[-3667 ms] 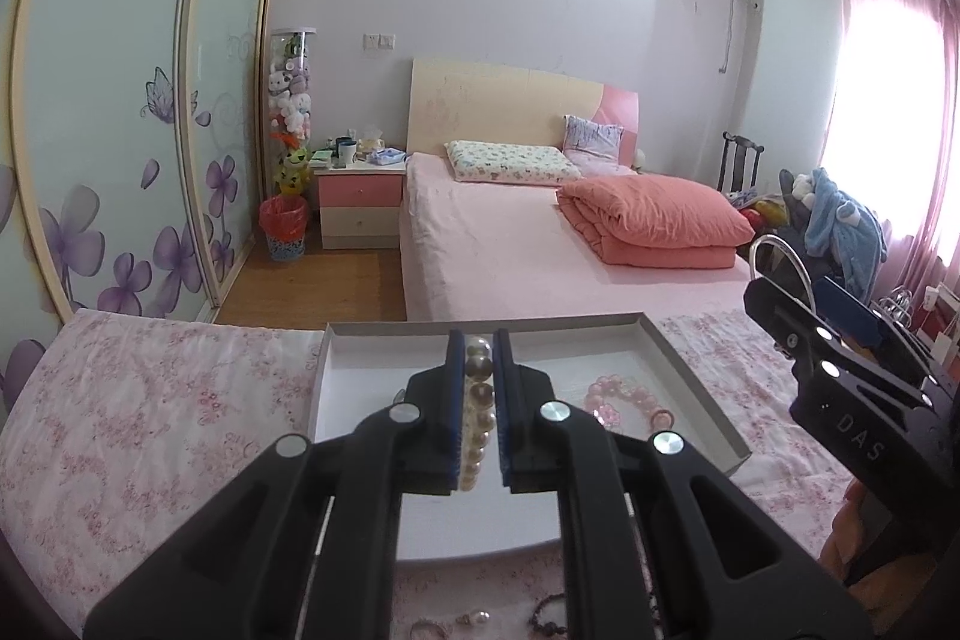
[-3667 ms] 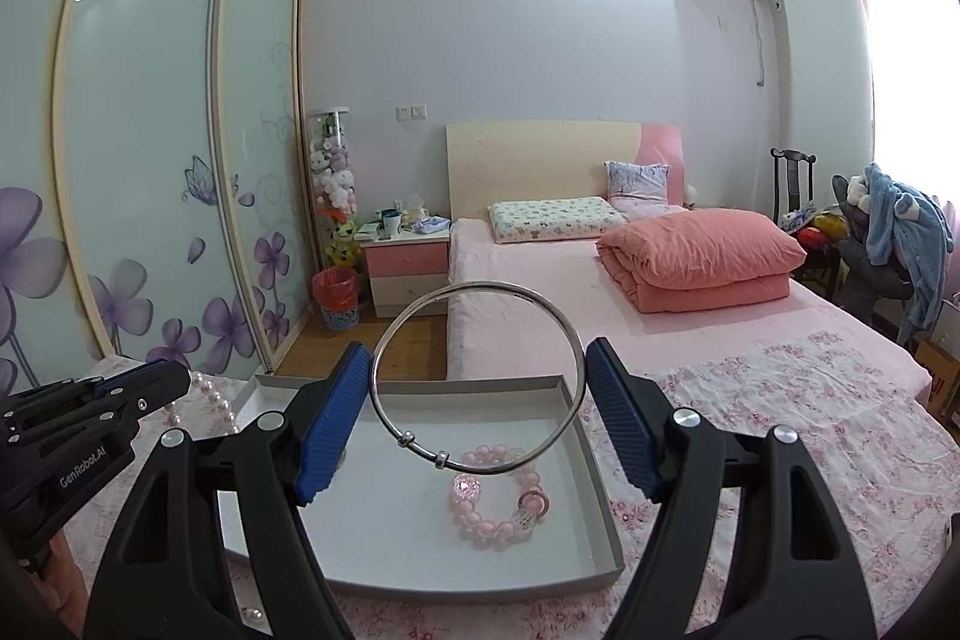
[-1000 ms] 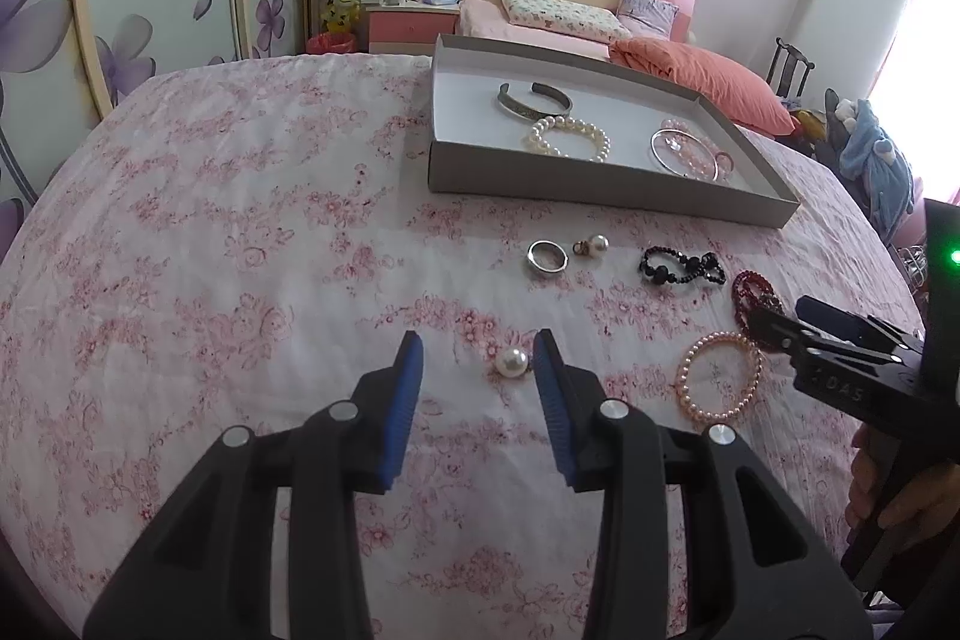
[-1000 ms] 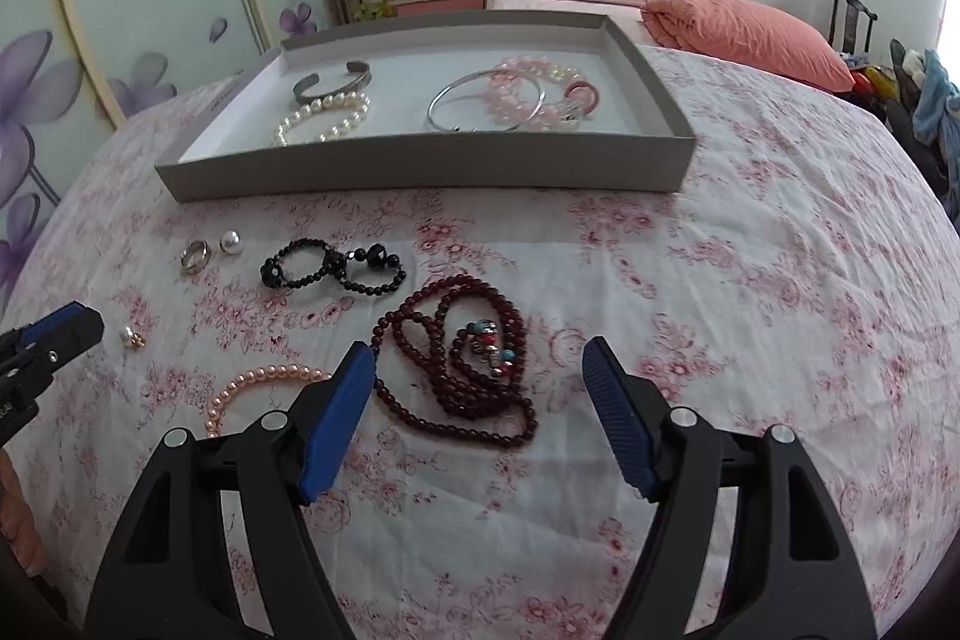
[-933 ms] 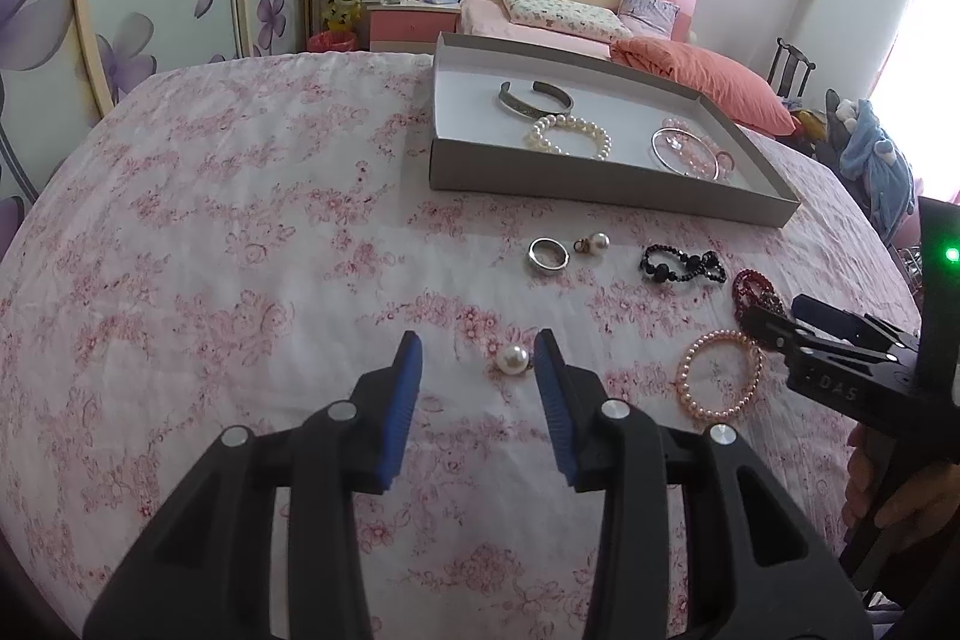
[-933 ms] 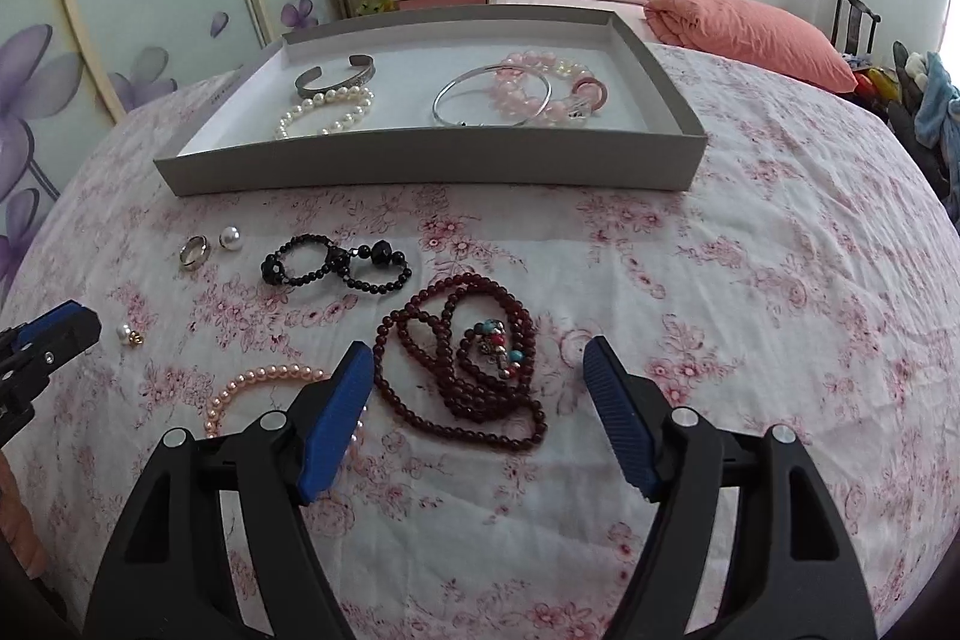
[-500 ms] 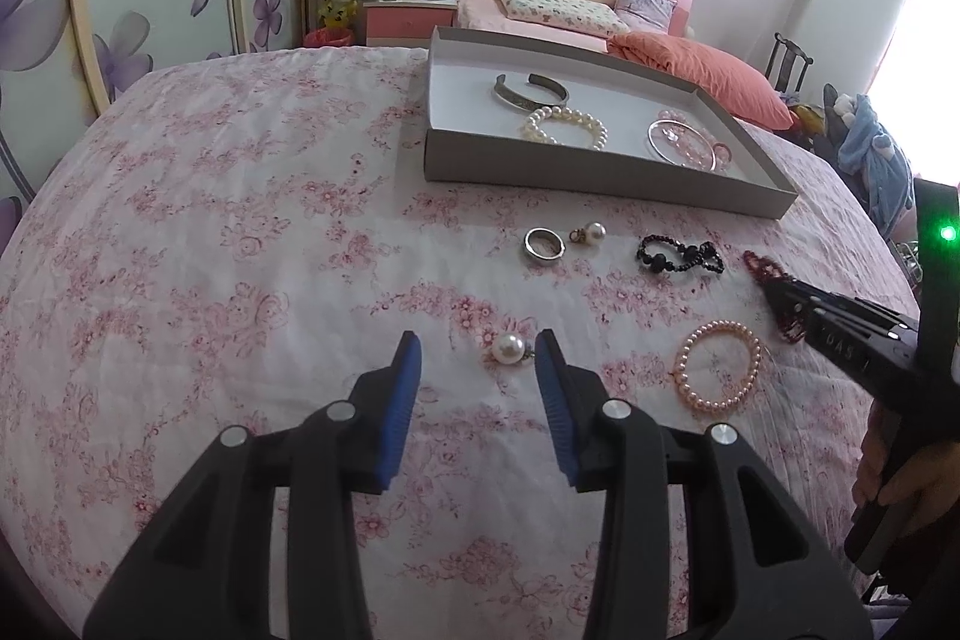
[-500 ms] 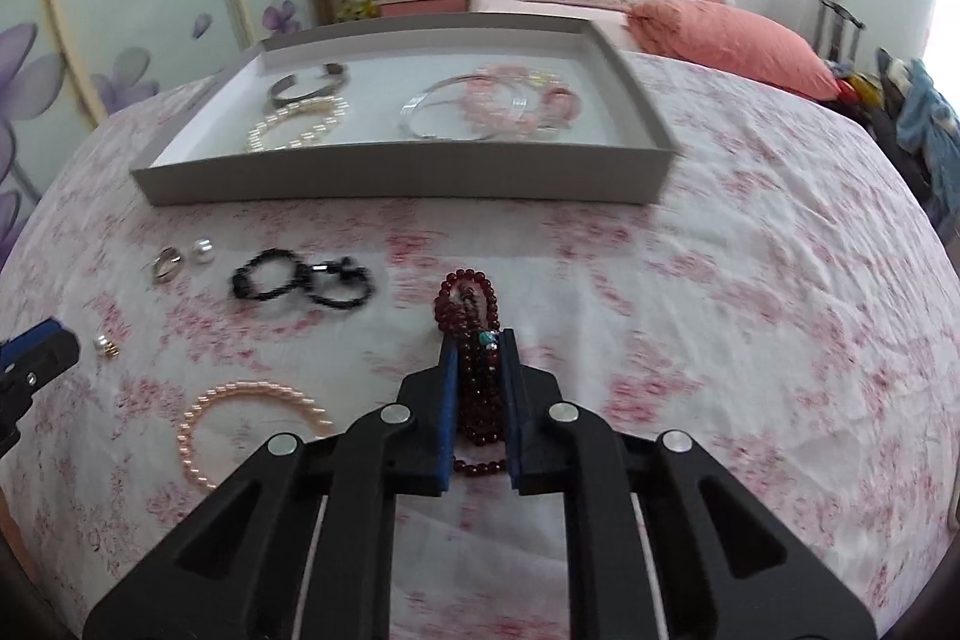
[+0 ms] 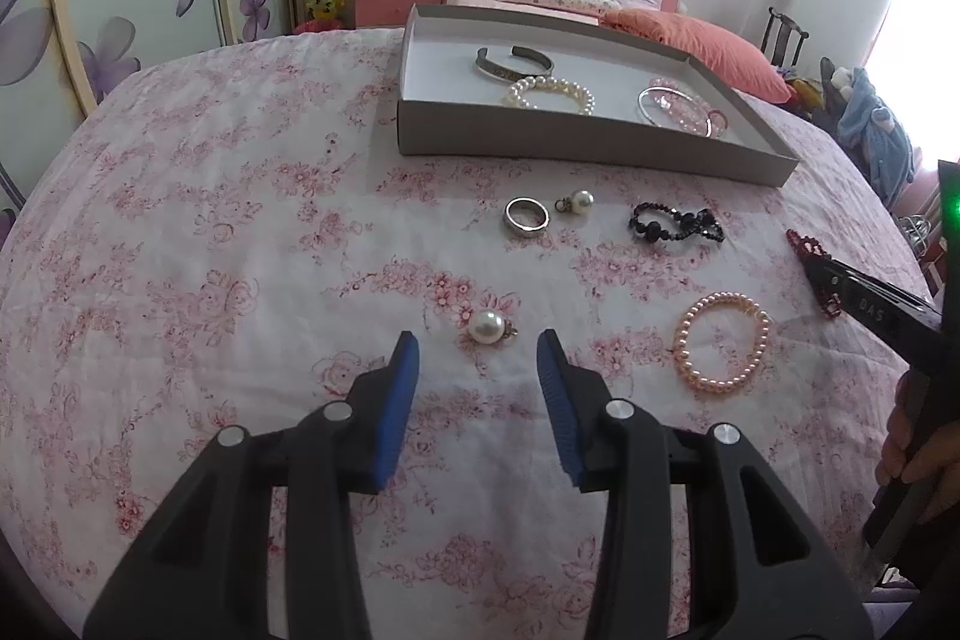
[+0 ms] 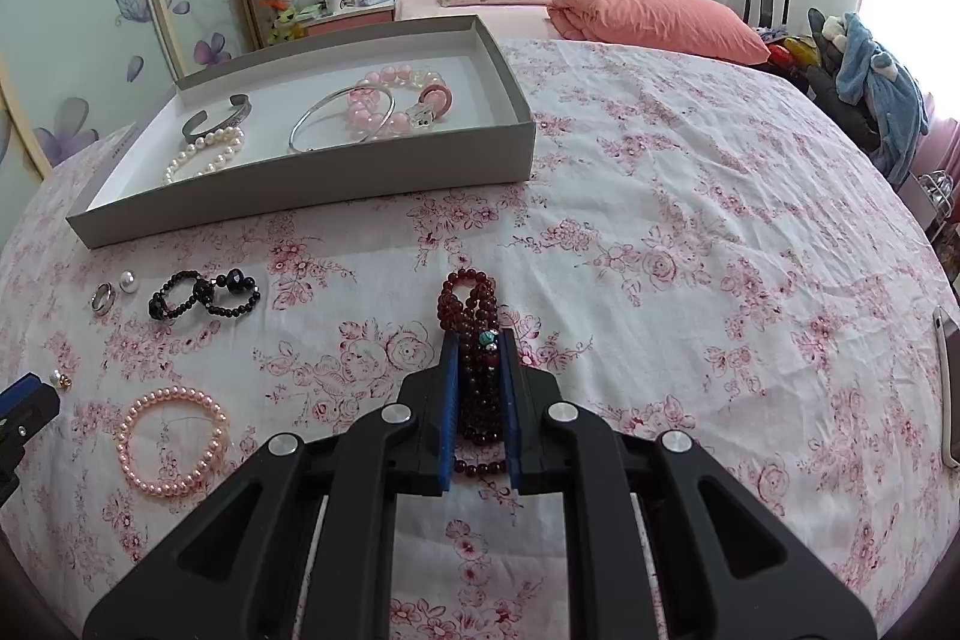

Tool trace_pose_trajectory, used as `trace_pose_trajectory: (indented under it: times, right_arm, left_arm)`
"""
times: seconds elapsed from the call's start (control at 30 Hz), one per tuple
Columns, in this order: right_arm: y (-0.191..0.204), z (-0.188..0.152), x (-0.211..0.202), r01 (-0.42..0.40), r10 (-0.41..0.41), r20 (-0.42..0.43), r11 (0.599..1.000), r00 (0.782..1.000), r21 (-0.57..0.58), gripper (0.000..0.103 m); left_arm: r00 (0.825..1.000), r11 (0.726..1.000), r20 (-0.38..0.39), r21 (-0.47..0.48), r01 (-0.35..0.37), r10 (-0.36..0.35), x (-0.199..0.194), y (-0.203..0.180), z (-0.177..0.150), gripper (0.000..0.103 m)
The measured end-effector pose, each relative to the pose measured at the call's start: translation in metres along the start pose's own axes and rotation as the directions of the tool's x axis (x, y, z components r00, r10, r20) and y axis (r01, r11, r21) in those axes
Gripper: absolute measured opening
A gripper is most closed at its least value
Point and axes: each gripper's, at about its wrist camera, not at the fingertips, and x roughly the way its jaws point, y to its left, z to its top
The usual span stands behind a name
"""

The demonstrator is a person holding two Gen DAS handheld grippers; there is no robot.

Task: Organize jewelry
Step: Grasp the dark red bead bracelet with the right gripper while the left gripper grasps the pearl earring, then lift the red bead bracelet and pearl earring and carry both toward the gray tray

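My left gripper (image 9: 476, 345) is open just above the flowered cloth, and a pearl earring (image 9: 486, 327) lies right in front of its blue fingertips, untouched. My right gripper (image 10: 479, 340) is shut on a dark red bead necklace (image 10: 468, 295), whose bunched loops stick out past the pads. It also appears at the right of the left wrist view as the right gripper (image 9: 807, 253). The grey tray (image 10: 300, 196) holds a silver cuff (image 9: 513, 61), a white pearl bracelet (image 9: 549, 93), a silver bangle (image 10: 342, 118) and a pink bead bracelet (image 10: 384, 100).
On the cloth lie a silver ring (image 9: 526, 215), a second pearl earring (image 9: 576, 202), a black bead bracelet (image 9: 675, 225) and a pink pearl bracelet (image 9: 720, 340). A phone (image 10: 948, 388) sits at the right edge. A hand (image 9: 918, 448) holds the right gripper.
The right gripper's jaws closed on the dark red necklace and bunched it between the pads. The left gripper stayed over the pearl earring. Earlier, the pearl bracelet and bangle went into the tray.
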Motion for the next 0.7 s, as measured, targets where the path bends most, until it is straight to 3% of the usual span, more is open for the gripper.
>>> trace_pose_trajectory:
  times: [0.23, 0.47, 0.7]
  right_arm:
    - [0.0, -0.001, 0.0, 0.001, -0.001, 0.0, 1.0, 1.0, -0.003, 0.013]
    - [0.0, -0.001, 0.0, 0.001, -0.001, 0.0, 1.0, 1.0, -0.003, 0.013]
    - [0.0, -0.001, 0.0, 0.001, -0.001, 0.0, 1.0, 1.0, -0.003, 0.013]
  left_arm:
    - [1.0, 1.0, -0.002, -0.001, -0.023, 0.023, 0.005, -0.004, 0.004, 0.038]
    - [0.999, 0.999, -0.006, 0.006, -0.038, 0.038, 0.008, -0.01, 0.007, 0.025]
    - [0.998, 0.998, -0.014, -0.009, -0.057, 0.057, 0.01, -0.01, 0.011, 0.019]
